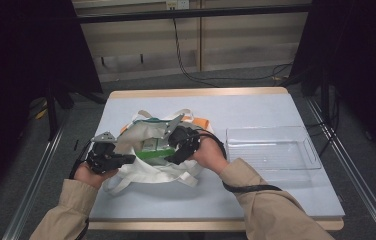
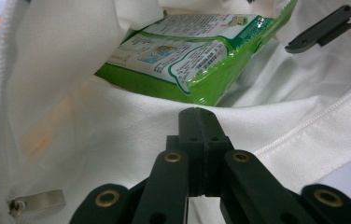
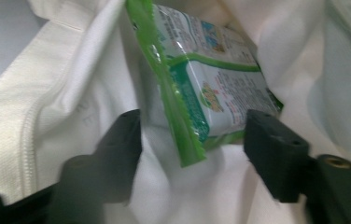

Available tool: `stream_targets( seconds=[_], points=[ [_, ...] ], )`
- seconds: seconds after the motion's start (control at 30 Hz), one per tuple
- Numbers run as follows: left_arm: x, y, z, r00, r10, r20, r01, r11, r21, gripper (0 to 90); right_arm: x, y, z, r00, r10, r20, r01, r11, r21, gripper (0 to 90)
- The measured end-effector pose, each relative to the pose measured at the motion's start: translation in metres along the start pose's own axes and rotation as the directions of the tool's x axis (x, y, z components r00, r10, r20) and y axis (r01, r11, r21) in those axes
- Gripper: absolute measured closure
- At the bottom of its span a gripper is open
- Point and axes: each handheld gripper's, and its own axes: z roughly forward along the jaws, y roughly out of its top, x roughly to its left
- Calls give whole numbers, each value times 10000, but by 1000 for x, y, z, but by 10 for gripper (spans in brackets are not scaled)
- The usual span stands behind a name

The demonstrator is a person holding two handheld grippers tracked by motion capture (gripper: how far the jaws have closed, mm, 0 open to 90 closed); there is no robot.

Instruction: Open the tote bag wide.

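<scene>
A white cloth tote bag (image 1: 146, 172) lies on the left half of the table with its mouth spread. Inside it lies a green and white snack packet (image 1: 153, 150). My left gripper (image 1: 126, 159) is at the bag's near left rim, its jaws shut on the white cloth (image 2: 117, 140); in the left gripper view the gripper's tips (image 2: 198, 126) meet at the rim fold, with the packet (image 2: 183, 51) just beyond. My right gripper (image 1: 173, 155) reaches into the bag from the right. Its jaws (image 3: 194, 135) stand apart on either side of the packet's near end (image 3: 211, 79), not pressing on it.
A clear plastic tray (image 1: 276, 129) stands on the table to the right of the bag. An orange flat thing (image 1: 203, 121) sticks out from under the bag's far side. A metal zip pull (image 2: 38, 203) hangs on the bag's cloth.
</scene>
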Motion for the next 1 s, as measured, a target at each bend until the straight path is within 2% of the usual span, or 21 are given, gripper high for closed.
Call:
stream_targets(
  seconds=[0.07, 0.13, 0.17, 0.2, 0.23, 0.3, 0.33, 0.43, 0.53, 0.57, 0.7, 1.0],
  points=[
    [0, 0, 0, 10000, -4, -4, 4, 10000, 4, 900, 2, 1, 0, 9999, -130, 21, 130, 9999, 14, 510],
    [0, 1, 0, 10000, 41, -11, -41, 10000, 30, 900, 2, 2, -1, 9994, -327, -132, 325, 9994, -94, 682],
    [0, 0, 0, 10000, 22, -4, -22, 10000, -15, 900, 3, 3, -2, 9990, -432, -68, 431, 9991, -30, 751],
    [0, 1, 0, 10000, 6, -31, -6, 10000, -32, 900, 3, 4, -2, 9987, -478, -187, 478, 9989, 15, 844],
    [-1, 1, -1, 10000, 2, -40, -2, 10000, -35, 900, 3, 5, -4, 9982, -434, -424, 434, 9991, -3, 895],
    [-1, 1, 0, 10000, 36, -3, -36, 10000, -34, 900, 5, 7, -5, 9987, -353, -373, 362, 9991, 222, 900],
    [-1, 1, 0, 10000, 61, 8, -61, 10000, -21, 900, 6, 8, -6, 9982, -457, -395, 469, 9985, 293, 900],
    [-1, 1, -2, 10000, 53, -33, -54, 10000, -84, 900, 5, 10, -8, 9985, -334, -442, 348, 9989, 313, 900],
    [-1, 1, -4, 10000, 65, -23, -65, 9999, -137, 900, 3, 10, -11, 9989, -231, -396, 240, 9995, 229, 900],
    [-1, 2, -5, 9999, 95, -129, -97, 9998, -172, 900, 3, 10, -12, 9992, -150, -359, 158, 9996, 216, 900],
    [-3, 3, -5, 9999, 121, -121, -124, 9997, -217, 900, -2, 10, -23, 9993, 227, -308, -228, 9997, -7, 900],
    [-12, 8, 0, 9995, 303, 132, -301, 9994, -160, 900, -6, 9, -44, 9985, 511, -178, -517, 9981, -341, 900]
  ],
)
